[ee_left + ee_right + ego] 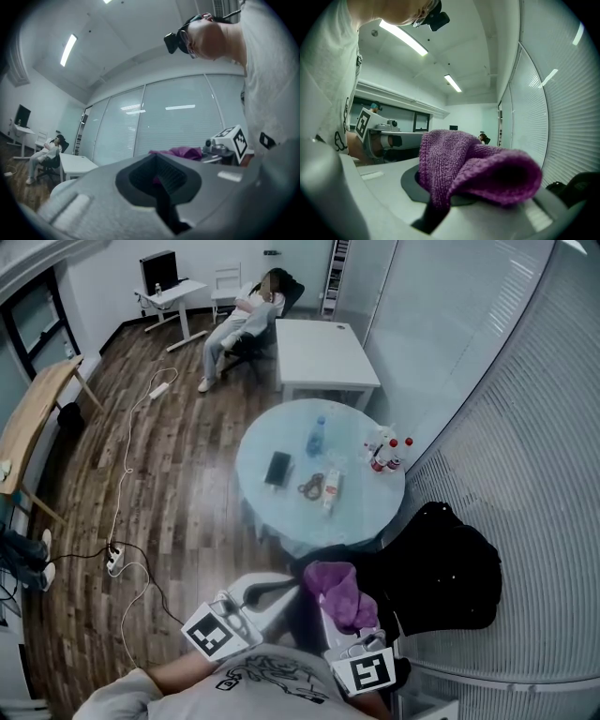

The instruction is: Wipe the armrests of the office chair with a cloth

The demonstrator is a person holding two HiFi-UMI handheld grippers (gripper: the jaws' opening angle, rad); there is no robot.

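Note:
My right gripper point(349, 622) is shut on a purple cloth point(339, 589), which bunches up over its jaws at the bottom of the head view. In the right gripper view the cloth point(476, 171) fills the middle and hides the right gripper's point(440, 199) jaw tips. Beside it on the left, my left gripper point(264, 593) is shut with nothing in it. The left gripper point(161, 185) points up toward the glass wall. A black office chair point(441, 577) stands just beyond the cloth, right of the round table. I cannot make out its armrests.
The round glass table point(281, 512) ahead carries a phone point(277, 468), a bottle point(317, 435) and small bottles point(384, 456). A curved blind wall point(525, 474) runs along the right. A power strip and cables point(117, 554) lie on the wooden floor at left. A person sits far back point(246, 320).

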